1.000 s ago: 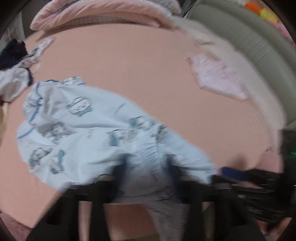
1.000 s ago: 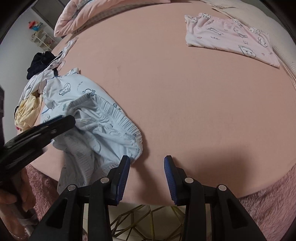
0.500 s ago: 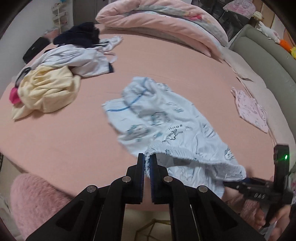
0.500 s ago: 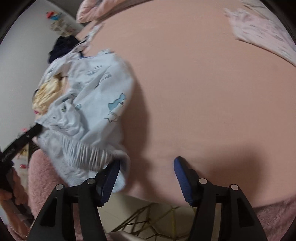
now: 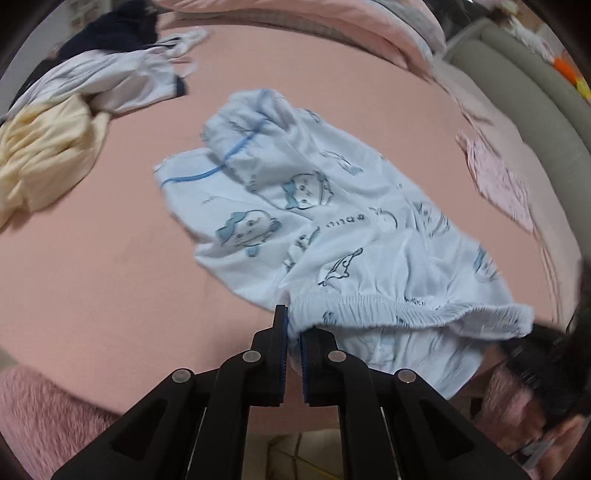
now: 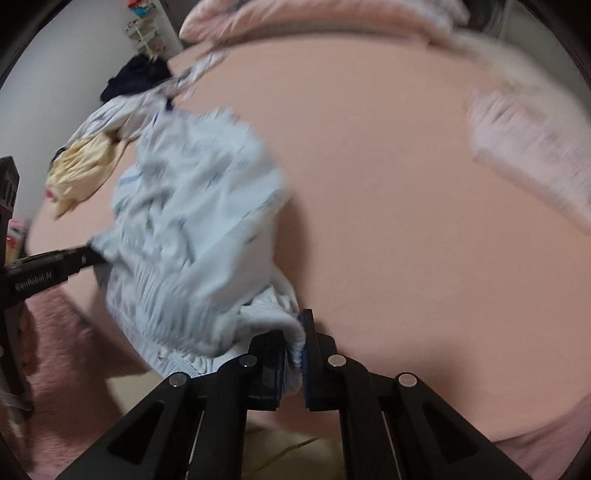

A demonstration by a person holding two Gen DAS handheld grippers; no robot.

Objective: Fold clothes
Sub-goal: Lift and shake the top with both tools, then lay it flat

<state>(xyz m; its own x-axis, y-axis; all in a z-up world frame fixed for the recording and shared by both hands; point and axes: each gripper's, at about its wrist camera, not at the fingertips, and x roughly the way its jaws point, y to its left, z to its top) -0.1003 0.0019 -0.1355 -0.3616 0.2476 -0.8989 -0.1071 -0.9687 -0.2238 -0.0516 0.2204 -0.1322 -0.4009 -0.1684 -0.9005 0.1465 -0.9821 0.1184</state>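
Note:
Light blue shorts [image 5: 325,221] printed with cartoon animals lie spread on the pink bed sheet [image 5: 92,258], their gathered waistband at the near edge. My left gripper [image 5: 293,328] is shut on the waistband's left end. In the right wrist view the same light blue shorts [image 6: 192,229] look blurred and bunched, and my right gripper [image 6: 295,347] is shut on the waistband's other end. The left gripper [image 6: 74,258] shows at the left of that view, pinching the cloth. The right gripper [image 5: 532,354] appears dark at the right edge of the left wrist view.
A pile of yellow [image 5: 40,158], white [image 5: 110,81] and dark navy clothes [image 5: 110,29] lies at the back left. A folded pink garment [image 5: 498,181] rests at the right. Pink bedding [image 5: 332,18] lines the back, a grey-green headboard [image 5: 535,92] the right.
The right gripper's jaws stood open beside the shorts and have now closed on the waistband. The left gripper stays shut on the waistband, and the shorts have been pulled wider across the bed.

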